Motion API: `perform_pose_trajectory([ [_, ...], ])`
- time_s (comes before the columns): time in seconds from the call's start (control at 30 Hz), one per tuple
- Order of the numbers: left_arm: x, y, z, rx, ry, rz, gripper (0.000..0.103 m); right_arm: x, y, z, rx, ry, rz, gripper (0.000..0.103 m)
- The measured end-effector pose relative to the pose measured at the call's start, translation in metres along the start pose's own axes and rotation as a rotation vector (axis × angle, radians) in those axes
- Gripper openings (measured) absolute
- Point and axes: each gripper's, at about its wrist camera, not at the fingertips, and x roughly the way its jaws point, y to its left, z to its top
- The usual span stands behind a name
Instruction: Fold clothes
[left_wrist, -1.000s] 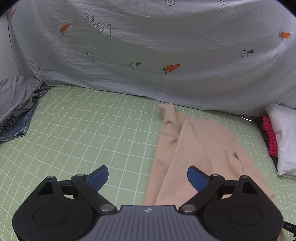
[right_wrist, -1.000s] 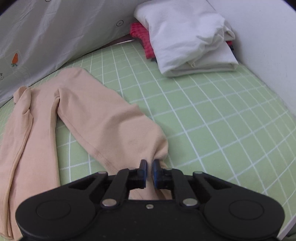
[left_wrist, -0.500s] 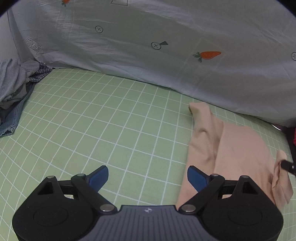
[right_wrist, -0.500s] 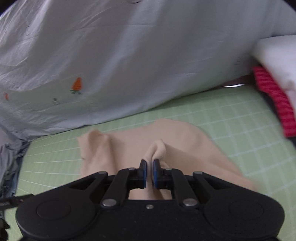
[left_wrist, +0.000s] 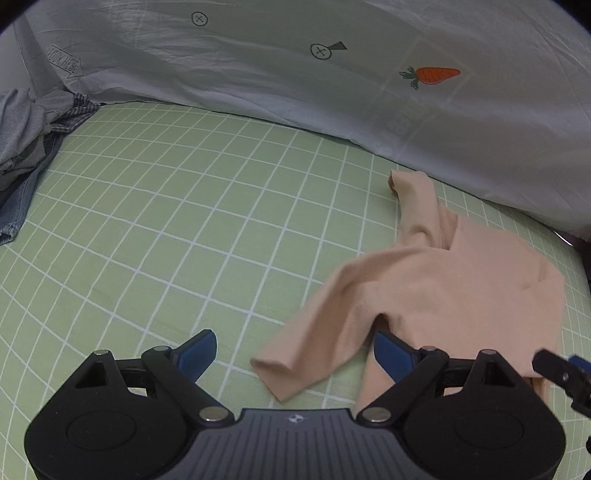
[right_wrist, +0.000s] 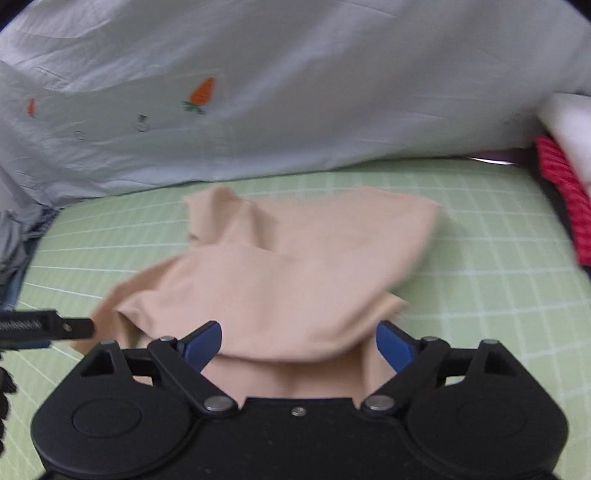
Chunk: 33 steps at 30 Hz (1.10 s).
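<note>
Left-wrist and right-wrist views of a bed covered by a green grid sheet (left_wrist: 155, 206). A beige garment (left_wrist: 454, 288) lies on the sheet toward the right side of the bed, near the far edge, partly folded over itself; one narrow end reaches toward the far edge, and a folded-over flap points toward the near edge, ending between the fingers of the left gripper (left_wrist: 291, 350).

The left gripper is spread wide — its blue pads (left_wrist: 195, 350) stand apart and press on nothing; the flap's tip lies on the sheet between them, nearer the right pad.

The right gripper (right_wrist: 299, 341) is opening: its jaws are wide and the beige cloth (right_wrist: 295, 295) sits loosely between the pads, which do not clamp it. The view is motion-blurred. Part of the left gripper shows at the left edge of this view, and a tip of the right gripper (left_wrist: 561, 373) at the right edge of the left-wrist view.

Along the far edge hangs a pale grey cover (left_wrist: 295, 92) printed with carrots. At the left edge of the bed lies a heap of grey and denim clothes (left_wrist: 26, 147); at the right edge — a stack of red (right_wrist: 565, 206) and white (right_wrist: 576, 122) cloth.
</note>
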Motion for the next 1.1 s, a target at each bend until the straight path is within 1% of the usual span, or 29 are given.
perform_pose_trajectory([
  [0.07, 0.005, -0.005, -0.002, 0.005, 0.017, -0.013, 0.092, -0.008, -0.025, -0.017, 0.024, 0.024, -0.096, 0.094],
  [0.1, 0.008, -0.008, -0.002, 0.008, 0.025, -0.015, 0.092, -0.009, -0.038, -0.025, 0.043, 0.043, -0.130, 0.094],
  [0.23, 0.024, -0.011, 0.000, -0.002, 0.067, 0.025, 0.092, -0.009, -0.066, -0.048, 0.118, 0.116, -0.188, 0.094],
  [0.33, 0.030, -0.004, 0.005, -0.031, 0.063, 0.049, 0.092, -0.005, -0.069, -0.049, 0.141, 0.126, -0.192, 0.094],
  [0.47, 0.035, 0.009, 0.013, -0.060, 0.034, 0.094, 0.092, 0.004, -0.066, -0.042, 0.116, 0.121, -0.182, 0.094],
  [0.53, 0.040, 0.015, 0.017, -0.074, 0.033, 0.106, 0.090, 0.009, -0.059, -0.038, 0.093, 0.128, -0.176, 0.094],
  [0.6, 0.047, 0.020, 0.020, -0.100, 0.048, 0.094, 0.079, 0.016, -0.053, -0.035, 0.068, 0.138, -0.185, 0.094],
  [0.67, 0.051, 0.022, 0.022, -0.125, 0.057, 0.059, 0.073, 0.022, -0.048, -0.031, 0.041, 0.150, -0.207, 0.094],
  [0.77, 0.054, 0.019, 0.021, -0.125, 0.050, 0.048, 0.073, 0.026, -0.046, -0.027, 0.040, 0.150, -0.210, 0.094],
  [0.87, 0.058, 0.015, 0.018, -0.098, 0.046, 0.049, 0.061, 0.029, -0.044, -0.025, 0.043, 0.150, -0.210, 0.094],
  [0.9, 0.058, 0.013, 0.017, -0.089, 0.043, 0.049, 0.054, 0.030, -0.043, -0.024, 0.041, 0.152, -0.210, 0.094],
  [0.93, 0.058, 0.012, 0.017, -0.080, 0.038, 0.045, 0.050, 0.030, -0.041, -0.025, 0.037, 0.152, -0.212, 0.094],
  [1.0, 0.058, 0.010, 0.017, -0.081, 0.035, -0.003, 0.018, 0.030, -0.039, -0.025, 0.026, 0.153, -0.212, 0.094],
  [1.03, 0.058, 0.009, 0.017, -0.090, 0.031, -0.021, 0.013, 0.029, -0.037, -0.026, 0.021, 0.154, -0.212, 0.094],
  [1.1, 0.056, 0.006, 0.017, -0.094, 0.015, -0.035, 0.012, 0.028, -0.036, -0.026, 0.019, 0.159, -0.212, 0.094],
])
